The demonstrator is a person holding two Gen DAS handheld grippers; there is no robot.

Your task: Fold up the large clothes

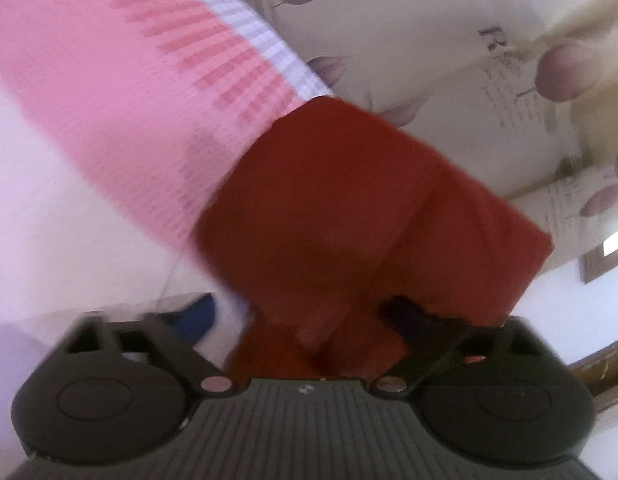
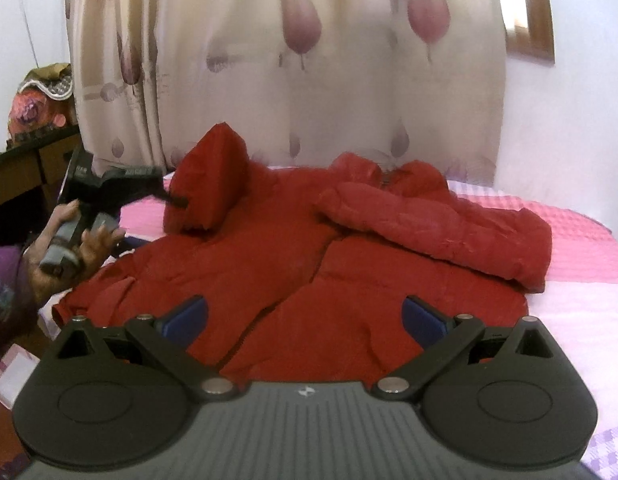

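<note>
**Left gripper takes the sleeve cuff; right gripper waits empty**

The red jacket [image 2: 309, 248] lies spread on the pink bed [image 2: 589, 216], one sleeve [image 2: 441, 224] already laid across its chest. It looks padded and soft: bulky, probably light, springy enough to resist a crease, with a shell that may slip. Hems, cuffs and seams seem the surest places to pinch.

The left gripper [image 2: 177, 200] has the other sleeve's cuff [image 2: 209, 176] raised off the bed, cloth bunched between its fingers, which appear clamped on it. The right gripper [image 2: 305, 316] hangs above the lower hem, fingers wide apart, holding nothing.
</note>
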